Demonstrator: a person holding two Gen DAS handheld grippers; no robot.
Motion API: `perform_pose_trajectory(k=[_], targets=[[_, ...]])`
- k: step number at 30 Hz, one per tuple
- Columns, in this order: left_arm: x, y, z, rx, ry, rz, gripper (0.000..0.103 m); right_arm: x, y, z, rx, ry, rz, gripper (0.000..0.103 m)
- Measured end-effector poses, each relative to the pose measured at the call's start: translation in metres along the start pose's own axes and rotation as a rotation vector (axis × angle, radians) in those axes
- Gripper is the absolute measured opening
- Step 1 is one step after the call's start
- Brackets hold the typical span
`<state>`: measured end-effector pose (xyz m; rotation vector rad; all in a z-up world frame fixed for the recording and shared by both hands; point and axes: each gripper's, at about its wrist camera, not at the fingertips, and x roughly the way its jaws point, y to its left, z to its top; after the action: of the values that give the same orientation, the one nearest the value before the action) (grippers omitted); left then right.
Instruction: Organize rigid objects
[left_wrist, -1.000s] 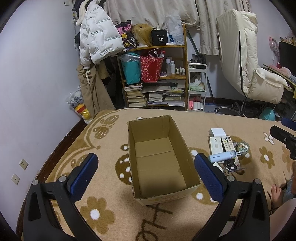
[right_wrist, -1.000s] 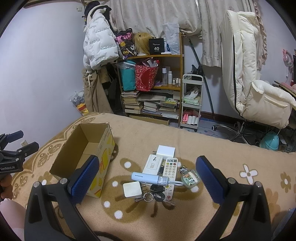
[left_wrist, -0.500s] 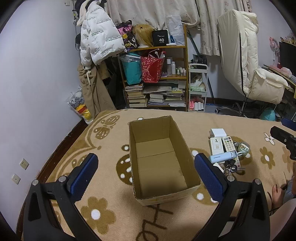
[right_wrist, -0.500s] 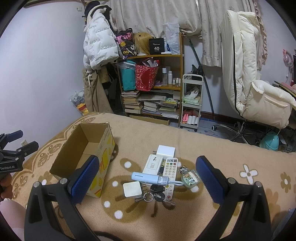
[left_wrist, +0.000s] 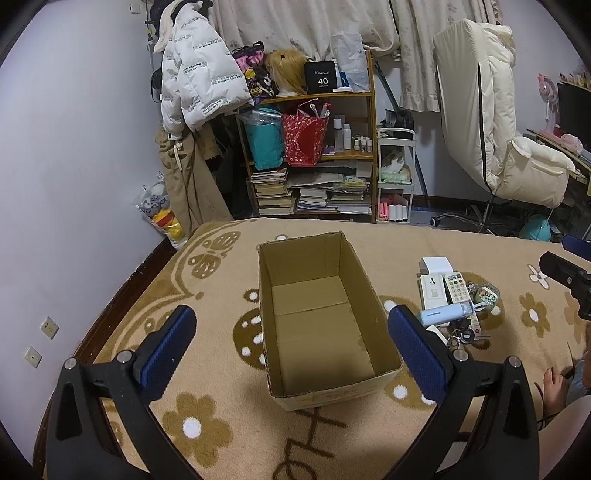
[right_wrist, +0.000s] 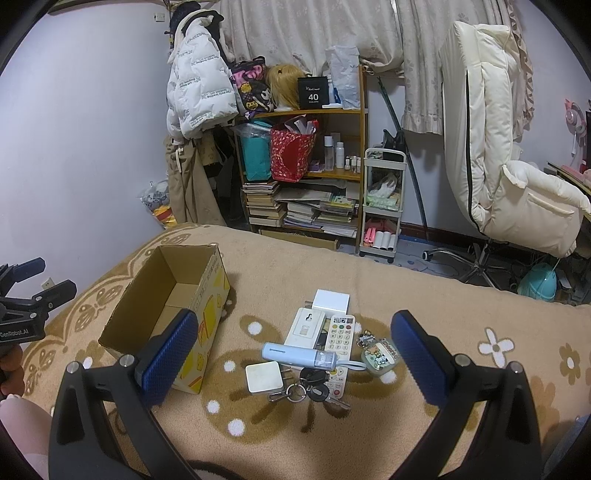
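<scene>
Left hand-held gripper (left_wrist: 291, 345) is spread wide, nothing between its blue pads, hovering over the cardboard box (left_wrist: 321, 317). Right hand-held gripper (right_wrist: 293, 352) is also wide & empty, above the small items.

Surface is a bed w/ a tan flower blanket (right_wrist: 443, 295).

Count: 1 box, open top, nothing inside, long axis 12–6 in left view. In right view it sits at 9 o'clock of the pile.

Pile, right view: 1 white square box (right_wrist: 331, 301) at 12; 1 white flat device (right_wrist: 306, 329) & 1 remote (right_wrist: 340, 341) side by side, both long axis approx 12–6; 1 pale blue tube (right_wrist: 299, 354) lying across them, 9–3; 1 white charger (right_wrist: 263, 377) at 7; 1 key bunch (right_wrist: 314, 387) at 6; 1 green keychain case (right_wrist: 380, 355) at 3.
</scene>
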<state>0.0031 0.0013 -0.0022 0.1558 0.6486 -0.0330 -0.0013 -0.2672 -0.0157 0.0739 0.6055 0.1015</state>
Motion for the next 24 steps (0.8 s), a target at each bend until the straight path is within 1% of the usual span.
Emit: perform_pose_trajectory(k=[4, 8, 11, 14, 17, 20, 24], targets=[[0.000, 0.000, 0.000, 0.002, -0.001, 0.001, 0.103, 0.002, 0.000, -0.001, 0.000, 0.003, 0.002, 0.103], [0.003, 0.001, 0.000, -0.005, 0.016, -0.012, 0.103, 0.003, -0.001, 0.001, 0.005, 0.007, 0.013, 0.103], [0.009, 0.005, 0.002, -0.019, 0.032, -0.007, 0.103, 0.003, -0.002, 0.004, 0.009, 0.010, 0.018, 0.103], [0.015, 0.009, 0.008, -0.043, 0.035, -0.020, 0.103, 0.013, -0.004, 0.006, 0.018, 0.009, 0.022, 0.103], [0.025, 0.013, 0.015, -0.061, 0.045, -0.026, 0.103, 0.018, -0.005, 0.010, 0.020, 0.012, 0.027, 0.103], [0.039, 0.014, 0.022, -0.073, 0.074, -0.041, 0.103, 0.027, -0.004, 0.018, 0.012, 0.016, 0.025, 0.103], [0.056, 0.011, 0.032, -0.066, 0.103, -0.058, 0.103, 0.039, -0.004, 0.025, -0.005, 0.027, 0.014, 0.103]])
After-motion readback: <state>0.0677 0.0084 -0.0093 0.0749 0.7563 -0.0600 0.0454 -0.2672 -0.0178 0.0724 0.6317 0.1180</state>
